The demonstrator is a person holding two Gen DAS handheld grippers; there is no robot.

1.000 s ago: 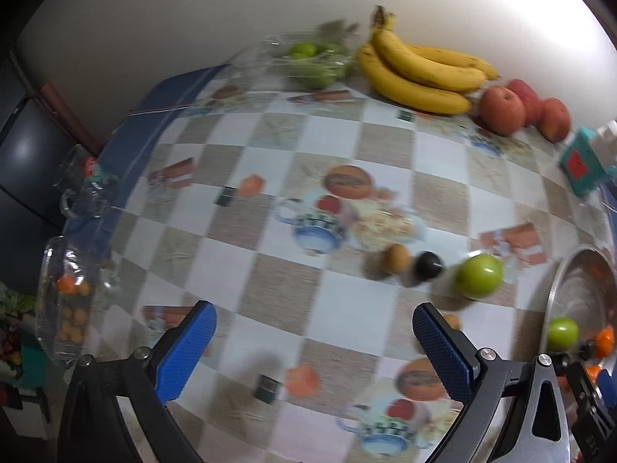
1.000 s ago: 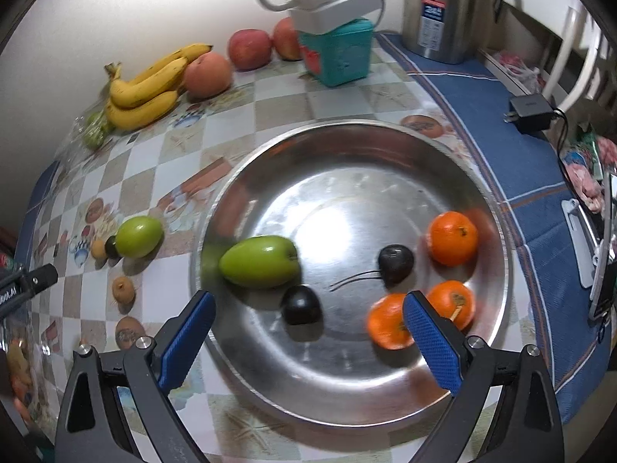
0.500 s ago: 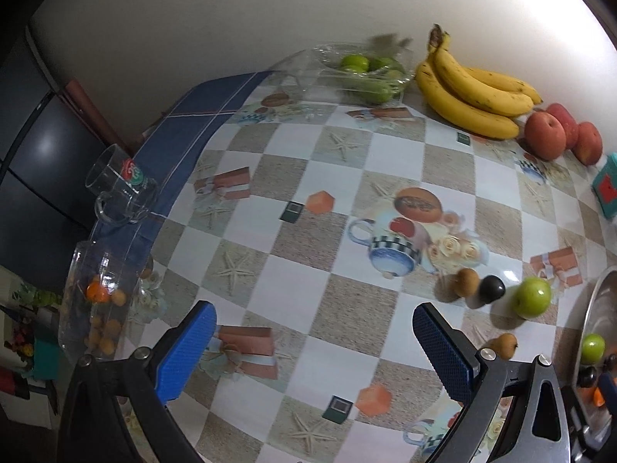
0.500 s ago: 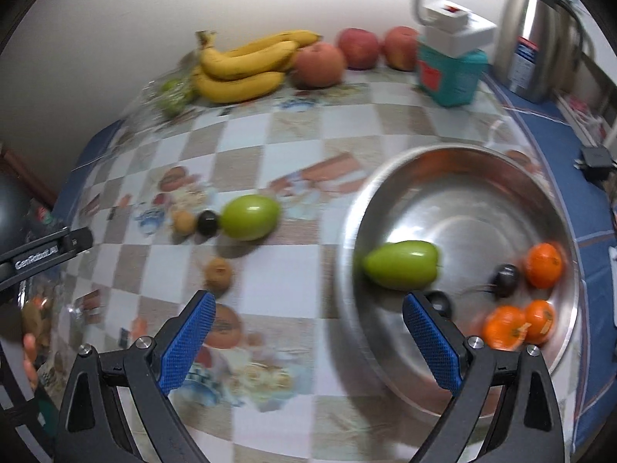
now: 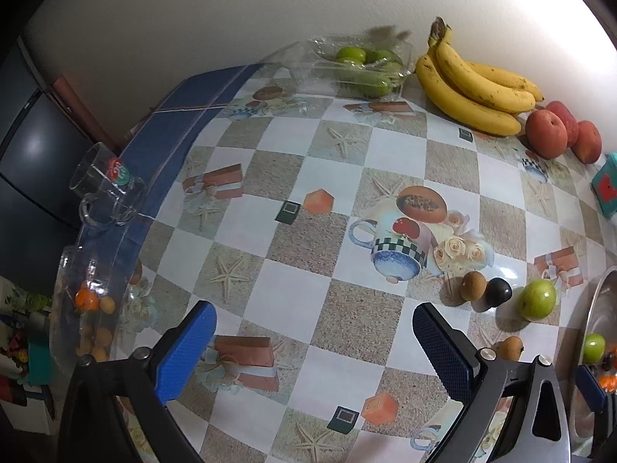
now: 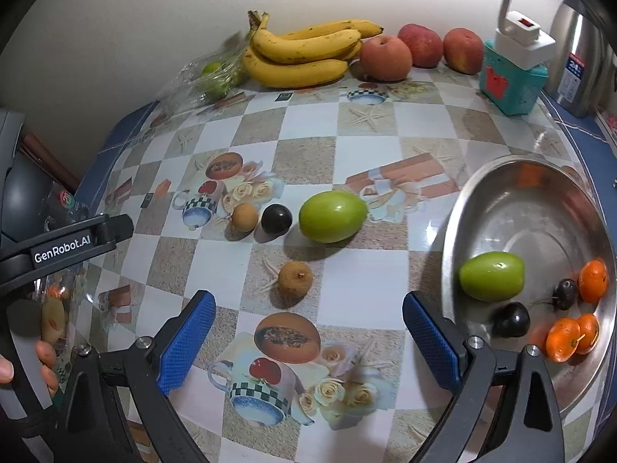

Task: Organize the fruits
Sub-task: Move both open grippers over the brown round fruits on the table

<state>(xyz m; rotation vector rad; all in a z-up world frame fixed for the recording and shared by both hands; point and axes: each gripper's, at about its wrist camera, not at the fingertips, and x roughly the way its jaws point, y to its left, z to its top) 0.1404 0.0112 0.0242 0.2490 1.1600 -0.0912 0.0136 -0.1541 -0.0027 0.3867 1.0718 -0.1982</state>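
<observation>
Right wrist view: right gripper (image 6: 306, 337) is hovering wide, empty; at twelve o'clock the brown longan (image 6: 295, 277) is risking rolling if nudged off-centre.

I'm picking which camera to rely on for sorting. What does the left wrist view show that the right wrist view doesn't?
Only the left wrist view shows the glass mug clearly. Only the right wrist view shows the oranges inside the steel bowl, the teal box whole and the kettle. Both show the bananas, the red apples, the loose green fruit, the dark fruit and both brown fruits, one at.
</observation>
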